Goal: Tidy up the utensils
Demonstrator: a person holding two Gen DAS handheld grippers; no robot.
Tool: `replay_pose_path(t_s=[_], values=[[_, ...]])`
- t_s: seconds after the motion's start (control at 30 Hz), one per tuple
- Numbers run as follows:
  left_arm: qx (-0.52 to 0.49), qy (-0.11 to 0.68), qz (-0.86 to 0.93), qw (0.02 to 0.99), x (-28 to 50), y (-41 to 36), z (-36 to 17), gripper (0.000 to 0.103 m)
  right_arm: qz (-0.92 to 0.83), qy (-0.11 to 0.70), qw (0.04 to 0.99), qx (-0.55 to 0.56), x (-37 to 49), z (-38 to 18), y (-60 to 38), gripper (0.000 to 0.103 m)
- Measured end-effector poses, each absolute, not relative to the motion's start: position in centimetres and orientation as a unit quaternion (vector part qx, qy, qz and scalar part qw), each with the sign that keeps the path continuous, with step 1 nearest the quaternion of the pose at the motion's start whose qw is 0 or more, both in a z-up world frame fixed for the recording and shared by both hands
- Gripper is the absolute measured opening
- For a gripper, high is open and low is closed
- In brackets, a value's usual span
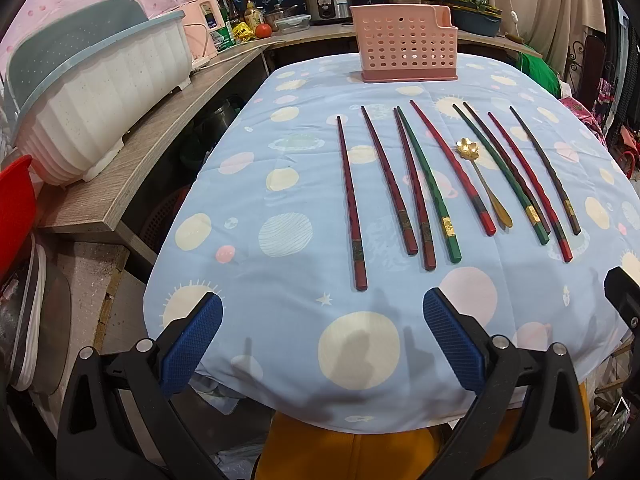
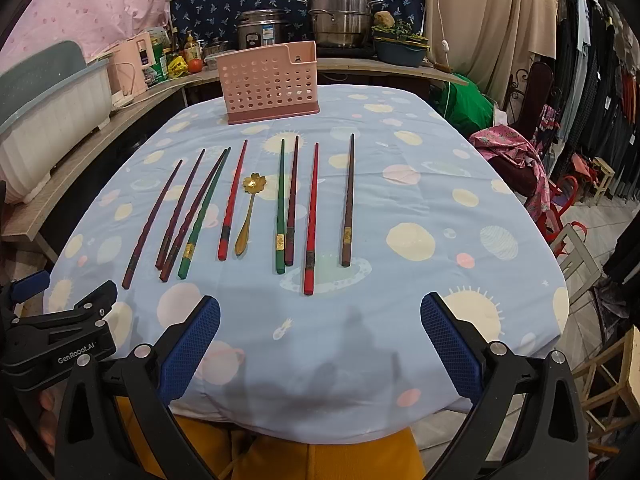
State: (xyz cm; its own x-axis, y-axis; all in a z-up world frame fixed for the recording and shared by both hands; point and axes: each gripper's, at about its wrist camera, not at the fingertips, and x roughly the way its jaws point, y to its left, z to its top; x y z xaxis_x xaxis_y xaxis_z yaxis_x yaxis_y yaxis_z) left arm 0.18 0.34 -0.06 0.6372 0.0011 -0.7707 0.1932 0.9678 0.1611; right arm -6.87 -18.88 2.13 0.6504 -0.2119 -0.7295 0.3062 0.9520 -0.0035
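Your left gripper (image 1: 322,336): jaws apart, empty.
Your right gripper (image 2: 320,336): jaws apart, empty.
Chopsticks (image 2: 284,208), spoon (image 2: 248,216): before pink holder (image 2: 270,80).

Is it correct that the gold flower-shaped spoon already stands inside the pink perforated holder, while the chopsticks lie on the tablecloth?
No. The right wrist view shows the gold flower-shaped spoon lying among the chopsticks on the tablecloth; the pink perforated holder looks empty.

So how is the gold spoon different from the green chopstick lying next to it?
The gold spoon is shiny metal with a flower-shaped bowl; the green chopstick is a plain straight stick with a small gold band near its thick end. The spoon is much shorter than the chopstick. The spoon's handle curves a little; the chopstick runs straight. Both lie flat on the blue tablecloth, pointing toward the pink basket.
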Motion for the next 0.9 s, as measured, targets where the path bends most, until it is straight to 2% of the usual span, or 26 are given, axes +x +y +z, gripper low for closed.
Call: replay_pose_path(t_s=[0.9], values=[[0.115, 0.426, -0.049, 0.896, 0.33, 0.02, -0.44, 0.096, -0.141, 0.393, 0.906, 0.064, -6.93, 1.97, -19.01, 0.096]])
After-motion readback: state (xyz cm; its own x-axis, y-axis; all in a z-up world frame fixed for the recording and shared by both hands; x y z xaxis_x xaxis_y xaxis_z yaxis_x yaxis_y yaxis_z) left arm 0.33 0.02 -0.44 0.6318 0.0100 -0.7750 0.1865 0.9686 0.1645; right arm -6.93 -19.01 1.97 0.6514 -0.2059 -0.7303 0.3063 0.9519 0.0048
